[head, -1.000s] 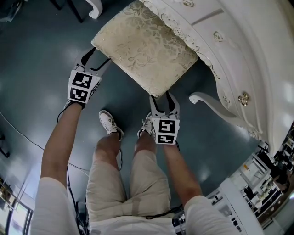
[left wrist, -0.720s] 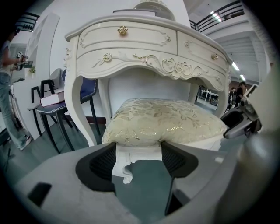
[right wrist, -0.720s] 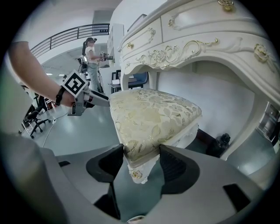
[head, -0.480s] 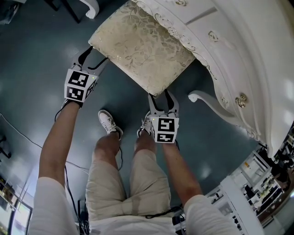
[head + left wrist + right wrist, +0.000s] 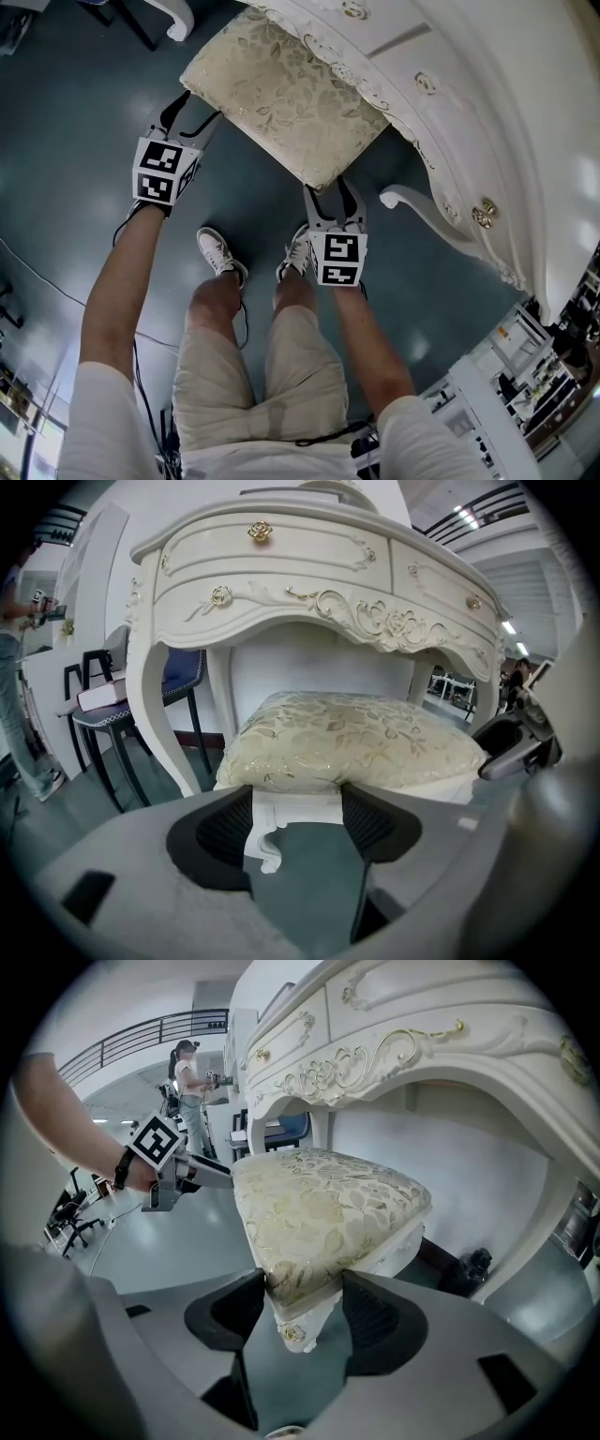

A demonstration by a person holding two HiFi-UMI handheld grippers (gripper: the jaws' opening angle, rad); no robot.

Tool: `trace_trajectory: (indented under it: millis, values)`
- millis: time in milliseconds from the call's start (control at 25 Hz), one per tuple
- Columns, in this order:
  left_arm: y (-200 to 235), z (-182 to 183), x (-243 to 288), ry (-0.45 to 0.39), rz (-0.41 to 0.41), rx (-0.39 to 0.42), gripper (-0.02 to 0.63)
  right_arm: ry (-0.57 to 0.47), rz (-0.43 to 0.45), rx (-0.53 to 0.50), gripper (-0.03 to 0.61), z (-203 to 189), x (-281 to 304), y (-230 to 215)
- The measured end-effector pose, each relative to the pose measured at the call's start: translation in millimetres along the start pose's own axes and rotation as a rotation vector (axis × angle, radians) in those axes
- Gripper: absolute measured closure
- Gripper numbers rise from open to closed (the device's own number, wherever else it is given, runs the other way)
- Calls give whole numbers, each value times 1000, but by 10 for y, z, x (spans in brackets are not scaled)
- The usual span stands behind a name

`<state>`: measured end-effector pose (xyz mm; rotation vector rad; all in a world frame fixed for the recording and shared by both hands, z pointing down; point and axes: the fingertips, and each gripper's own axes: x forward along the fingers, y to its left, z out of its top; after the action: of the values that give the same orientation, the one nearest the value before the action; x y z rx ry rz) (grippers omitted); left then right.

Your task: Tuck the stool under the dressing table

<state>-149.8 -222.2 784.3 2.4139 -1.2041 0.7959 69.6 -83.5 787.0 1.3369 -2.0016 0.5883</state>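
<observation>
Stool: the stool has a soft, flowery cushion and a white frame. It stands on the floor, and its far side is already under the front edge of the desk.
Left tongs: the left tongs are clenched on the white frame at the stool's near left corner. They have just been squeezing in a little, with the frame between them.
Right tongs: the right tongs are clenched on the stool's other near corner, with cushion and frame between the pads.
Desk: the desk is white, with curly carving and small gold knobs. One curved leg stands just beside the stool.
Floor: the floor is dark and shiny. The person's shoes stand on it near the right tongs.
Done: I think the stool is lined up with the gap and partly in.
Left to do: the near half still sticks out. It looks like it needs a push further under, then both tongs can let go.
</observation>
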Motion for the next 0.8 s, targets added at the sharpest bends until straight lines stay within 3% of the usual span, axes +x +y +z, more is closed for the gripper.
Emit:
trace_trajectory:
  millis: [800]
  values:
    - [52,245,304,0,-11,2,299,1,-20,9,313,173,133,-293]
